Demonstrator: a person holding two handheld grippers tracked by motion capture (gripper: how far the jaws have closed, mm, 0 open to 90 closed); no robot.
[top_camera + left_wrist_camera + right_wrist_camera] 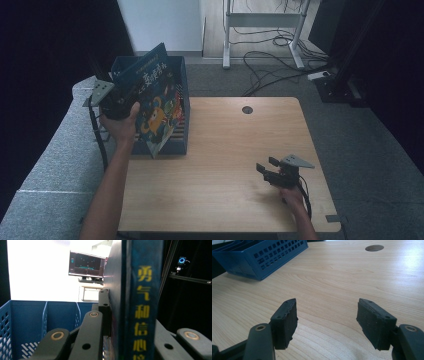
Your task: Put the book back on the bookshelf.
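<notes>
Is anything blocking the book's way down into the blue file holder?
Nothing visible does. The left gripper holds the book, tilted, over the blue file holder. In the left gripper view the slots beside the book look empty, though their floor is partly hidden.

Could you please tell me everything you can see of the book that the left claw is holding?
The book is a thin picture book with a dark blue cover, a bright orange cartoon figure and red title characters; its spine bears yellow Chinese characters. It is shut, tilted, and held above the blue file box, its lower corner down at the box's front. The left claw is shut on it near its upper edge.
</notes>
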